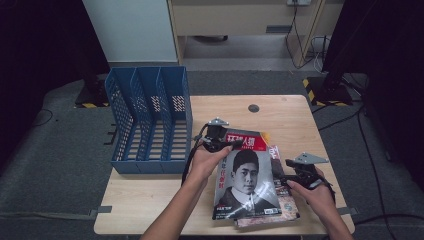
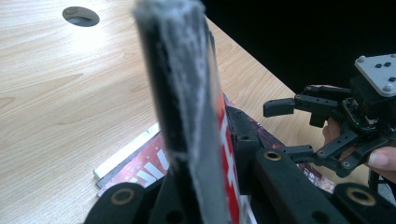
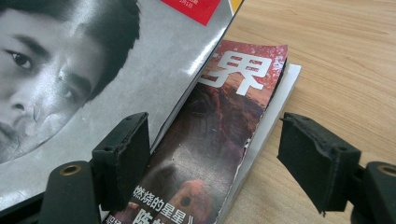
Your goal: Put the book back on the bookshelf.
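A magazine with a grey portrait cover (image 1: 247,182) lies tilted on top of a small stack at the table's front right. My left gripper (image 1: 231,145) is shut on its upper left corner. In the left gripper view that magazine (image 2: 187,93) stands edge-on between the jaws. Under it lies a red-brown magazine (image 3: 219,121) with white lettering, its right edge sticking out. My right gripper (image 3: 219,158) is open, its jaws straddling that edge. Its left fingertip (image 3: 123,149) sits at the portrait cover's border. The right gripper (image 2: 285,129) also shows across the table, held by a hand.
A blue three-slot file rack (image 1: 150,120) stands upright at the table's left, its slots facing the front. The wooden table (image 1: 280,112) has a round cable hole (image 1: 253,108) near its far edge. Dark floor and cables surround the table.
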Available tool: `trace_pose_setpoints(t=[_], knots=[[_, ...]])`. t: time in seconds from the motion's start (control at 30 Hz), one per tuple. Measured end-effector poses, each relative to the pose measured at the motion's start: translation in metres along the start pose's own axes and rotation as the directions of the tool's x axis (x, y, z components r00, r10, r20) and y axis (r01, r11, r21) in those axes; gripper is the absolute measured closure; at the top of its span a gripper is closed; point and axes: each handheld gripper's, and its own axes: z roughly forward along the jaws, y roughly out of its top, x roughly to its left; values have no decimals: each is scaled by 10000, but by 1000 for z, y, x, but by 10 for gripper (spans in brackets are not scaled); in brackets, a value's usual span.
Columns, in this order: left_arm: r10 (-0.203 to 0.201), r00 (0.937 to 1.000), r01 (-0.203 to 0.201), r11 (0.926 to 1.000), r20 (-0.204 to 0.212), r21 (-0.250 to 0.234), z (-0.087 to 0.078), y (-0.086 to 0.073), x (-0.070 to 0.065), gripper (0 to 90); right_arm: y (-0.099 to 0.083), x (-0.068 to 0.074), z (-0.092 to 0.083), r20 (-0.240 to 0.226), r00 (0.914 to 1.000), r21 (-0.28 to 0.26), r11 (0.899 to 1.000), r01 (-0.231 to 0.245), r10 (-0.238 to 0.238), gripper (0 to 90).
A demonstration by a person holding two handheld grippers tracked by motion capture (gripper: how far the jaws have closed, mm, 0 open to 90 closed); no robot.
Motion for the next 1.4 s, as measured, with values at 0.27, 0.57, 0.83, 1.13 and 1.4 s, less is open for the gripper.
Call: trace_pose_setpoints(t=[0.27, 0.57, 0.83, 1.13, 1.4], knots=[[21, 10000, -20, 9999, 61, -114, -2, 1, -1, 849, 0, -1, 0, 38, 10000, 23, 10000, 38, -38, 251], [68, 9999, -73, 9990, -126, -437, -14, 6, 0, 853, -1, -3, 0, 259, 9997, 59, 10000, -52, 51, 252], [161, 9996, -177, 9976, -253, -662, -24, 13, 0, 856, -3, -12, -2, 838, 9957, 37, 9992, -403, 399, 283], [115, 9995, -140, 9962, -298, -855, -32, 16, 2, 858, -6, -21, -7, 1533, 9870, 1, 9988, -494, 488, 359], [160, 9993, -193, 9948, -330, -996, -38, 18, 1, 858, -8, -26, -9, 1991, 9774, 113, 9971, -751, 714, 355]])
